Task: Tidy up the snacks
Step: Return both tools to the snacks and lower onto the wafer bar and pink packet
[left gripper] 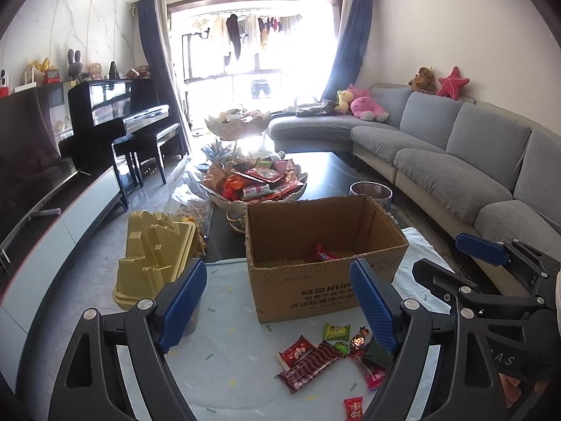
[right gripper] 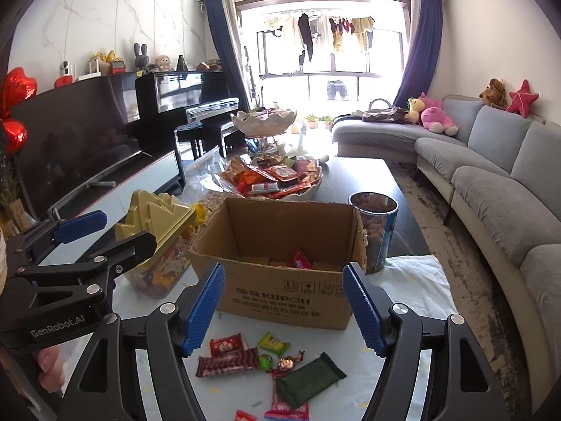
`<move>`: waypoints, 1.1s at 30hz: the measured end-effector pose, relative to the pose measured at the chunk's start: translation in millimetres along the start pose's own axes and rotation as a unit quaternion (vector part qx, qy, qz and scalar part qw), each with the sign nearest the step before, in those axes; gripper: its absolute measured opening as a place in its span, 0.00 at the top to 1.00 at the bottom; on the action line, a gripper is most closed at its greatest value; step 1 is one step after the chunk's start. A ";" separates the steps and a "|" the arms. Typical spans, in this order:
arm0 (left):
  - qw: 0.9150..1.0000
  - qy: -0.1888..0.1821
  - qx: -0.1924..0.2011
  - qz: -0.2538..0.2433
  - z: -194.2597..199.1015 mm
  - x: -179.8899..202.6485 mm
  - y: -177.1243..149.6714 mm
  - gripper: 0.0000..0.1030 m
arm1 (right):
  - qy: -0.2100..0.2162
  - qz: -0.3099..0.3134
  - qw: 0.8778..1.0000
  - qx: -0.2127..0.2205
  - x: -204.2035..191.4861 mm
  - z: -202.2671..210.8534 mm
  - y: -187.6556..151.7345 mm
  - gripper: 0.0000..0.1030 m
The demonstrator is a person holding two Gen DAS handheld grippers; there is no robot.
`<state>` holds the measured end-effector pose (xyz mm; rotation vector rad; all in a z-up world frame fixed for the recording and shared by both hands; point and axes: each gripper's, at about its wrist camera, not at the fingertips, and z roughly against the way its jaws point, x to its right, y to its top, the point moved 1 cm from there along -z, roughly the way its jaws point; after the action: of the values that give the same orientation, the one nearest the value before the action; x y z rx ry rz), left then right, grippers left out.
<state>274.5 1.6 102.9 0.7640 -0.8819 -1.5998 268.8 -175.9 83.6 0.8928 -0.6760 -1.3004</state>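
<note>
Mounted on each wrist, looking forward and down along the fingers (left gripper: 186, 305). Close above the worktop (right gripper: 420, 280). Sharing the cardboard box (left gripper: 315, 245), scattered snacks (right gripper: 228, 358) and sofa (left gripper: 491, 161).

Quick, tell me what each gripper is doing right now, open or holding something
Left gripper: open, nothing between its fingers.
Right gripper: open, nothing between its fingers.

My cardboard box (right gripper: 280, 263) hides most of its contents; one red packet (right gripper: 300, 259) shows, its label unreadable.

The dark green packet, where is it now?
In the right wrist view, the green packet lies on the cloth in front of the box, right of the foil candy.
</note>
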 end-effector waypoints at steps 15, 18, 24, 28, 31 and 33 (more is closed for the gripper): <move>0.999 -0.005 -0.008 -0.040 26.0 15.1 -57.6 0.14 | -0.001 -0.019 0.999 -0.039 0.5 20.4 -61.1 0.30; 0.999 -0.009 -0.020 -0.042 22.7 14.0 -70.1 0.14 | 0.000 -0.021 0.998 -0.055 -1.0 16.3 -74.1 0.30; 0.998 -0.025 -0.054 -0.036 9.5 8.9 -95.8 0.14 | 0.006 -0.029 0.995 -0.097 -5.0 2.4 -102.0 0.30; 0.996 -0.028 -0.076 -0.036 -1.9 4.7 -110.8 0.14 | 0.005 -0.033 0.992 -0.123 -7.3 -8.6 -118.3 0.30; 0.995 -0.028 -0.089 -0.039 -12.3 1.8 -120.9 0.14 | 0.002 -0.037 0.989 -0.142 -8.6 -18.3 -130.3 0.30; 0.994 -0.033 -0.098 -0.042 -21.6 0.2 -126.2 0.14 | -0.005 -0.034 0.988 -0.152 -9.8 -26.0 -136.3 0.30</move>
<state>229.4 13.4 -16.4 0.6200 -0.7350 -1.7643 218.9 -166.3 -45.8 0.6649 -0.4411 -1.4247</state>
